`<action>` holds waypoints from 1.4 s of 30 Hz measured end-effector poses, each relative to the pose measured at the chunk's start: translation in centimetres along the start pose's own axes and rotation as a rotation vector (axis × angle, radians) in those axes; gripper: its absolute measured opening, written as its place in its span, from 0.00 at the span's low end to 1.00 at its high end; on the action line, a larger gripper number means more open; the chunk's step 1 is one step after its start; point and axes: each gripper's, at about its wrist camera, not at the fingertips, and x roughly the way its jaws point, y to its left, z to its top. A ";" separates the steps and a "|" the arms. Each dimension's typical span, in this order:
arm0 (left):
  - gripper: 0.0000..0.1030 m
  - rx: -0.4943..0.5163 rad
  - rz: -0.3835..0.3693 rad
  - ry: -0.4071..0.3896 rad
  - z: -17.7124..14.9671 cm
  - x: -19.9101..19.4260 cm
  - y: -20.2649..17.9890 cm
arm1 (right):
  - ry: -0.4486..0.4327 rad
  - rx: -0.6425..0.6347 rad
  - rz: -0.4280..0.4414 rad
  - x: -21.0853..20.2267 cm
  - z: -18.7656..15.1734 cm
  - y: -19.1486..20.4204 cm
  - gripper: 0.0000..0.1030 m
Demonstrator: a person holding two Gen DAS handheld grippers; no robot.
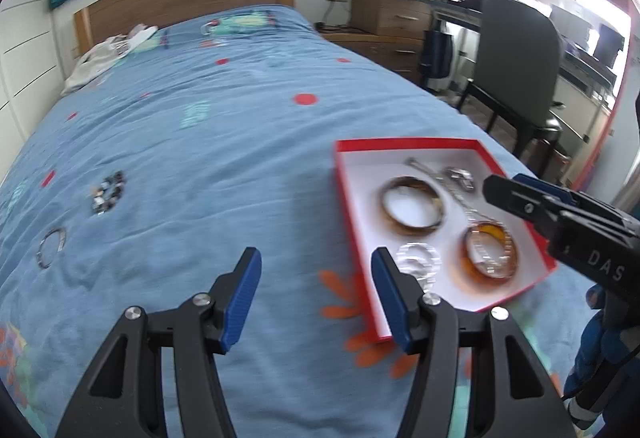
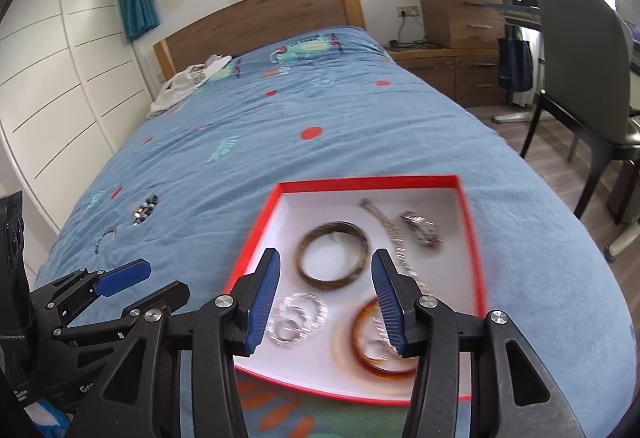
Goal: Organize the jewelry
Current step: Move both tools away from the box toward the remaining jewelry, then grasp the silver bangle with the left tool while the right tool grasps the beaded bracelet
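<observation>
Both grippers, left point(image 1: 316, 294) and right point(image 2: 326, 298), hover wide open and empty by the box point(image 2: 256, 250), probably because the beads point(image 1: 108, 192) and bangle point(image 1: 50, 248) aren't sorted yet.

One red box point(image 2: 256, 238); two bangles point(image 2: 333, 256); two bracelets on bedspread point(image 1: 108, 192).

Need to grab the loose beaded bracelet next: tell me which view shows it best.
Left wrist view: the beaded bracelet lies unobstructed on the bedspread, larger though slightly blurred. Right wrist view shows it smaller, near the frame's left side.
</observation>
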 end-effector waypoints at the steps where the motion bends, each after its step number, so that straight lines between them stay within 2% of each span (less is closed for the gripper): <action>1: 0.54 -0.015 0.014 0.000 -0.1 -0.1 1.2 | 0.000 -0.008 0.009 0.3 0.1 0.7 0.47; 11: 0.54 -0.134 0.143 -0.005 -1.6 -1.2 11.5 | 0.021 -0.079 0.095 3.5 0.8 7.8 0.52; 17: 0.54 -0.226 0.225 0.010 -3.1 -1.3 18.6 | 0.046 -0.127 0.141 6.3 1.0 12.4 0.59; 24: 0.54 -0.294 0.301 0.022 -4.0 -1.0 25.4 | 0.080 -0.162 0.198 10.2 1.2 16.9 0.61; 32: 0.54 -0.311 0.295 0.042 -3.1 1.8 30.1 | 0.130 -0.211 0.275 15.7 1.8 22.4 0.64; 42: 0.54 -0.304 0.263 0.082 -3.1 5.9 32.5 | 0.181 -0.276 0.342 21.9 1.8 27.7 0.65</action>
